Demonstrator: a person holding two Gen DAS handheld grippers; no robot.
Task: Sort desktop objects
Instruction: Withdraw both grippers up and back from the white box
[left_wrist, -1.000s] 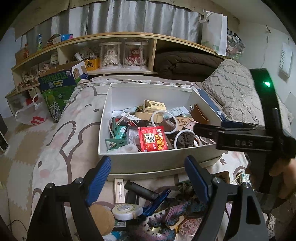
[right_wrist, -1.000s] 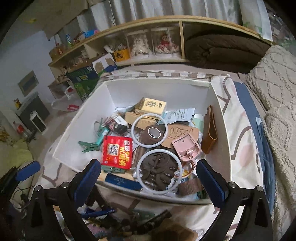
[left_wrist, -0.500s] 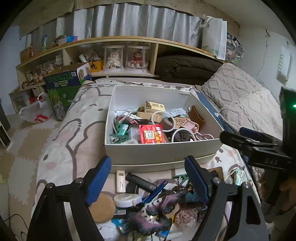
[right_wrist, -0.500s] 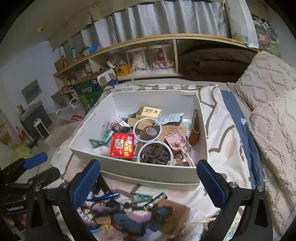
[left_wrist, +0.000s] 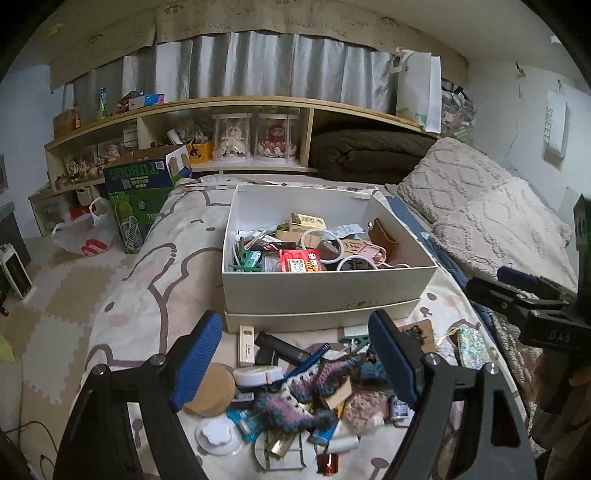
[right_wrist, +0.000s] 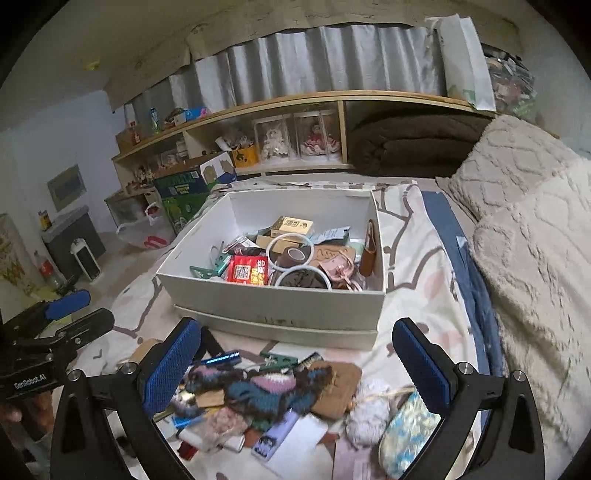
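Both our grippers hang over the near end of the bed (left_wrist: 140, 266). The left gripper (left_wrist: 295, 354) has its jaws spread wide with nothing between the pads, and the right gripper (right_wrist: 306, 365) is the same, released and empty.

The white box (left_wrist: 325, 291) sits in the middle of the bed, toward the shelf (left_wrist: 236, 105) at the far end, nested on its lid. It's already full of stuff: a red packet (left_wrist: 300, 260), a couple of white rings (left_wrist: 319, 240), a green clip (left_wrist: 242, 258), a small gold box (left_wrist: 308, 222), a brown pouch (left_wrist: 384, 236) leaning on the right wall.

The unsorted pile (right_wrist: 258, 395) is at the near edge of the bed, just in front of the box: a knitted thing (right_wrist: 266, 387), a blue pen (left_wrist: 308, 360), a roll of tape (left_wrist: 255, 376), a cork disc (left_wrist: 214, 387), a white stick (left_wrist: 245, 345), a fluffy ball (right_wrist: 367, 411), a sparkly pouch (right_wrist: 400, 435). Neither gripper touches any of it.
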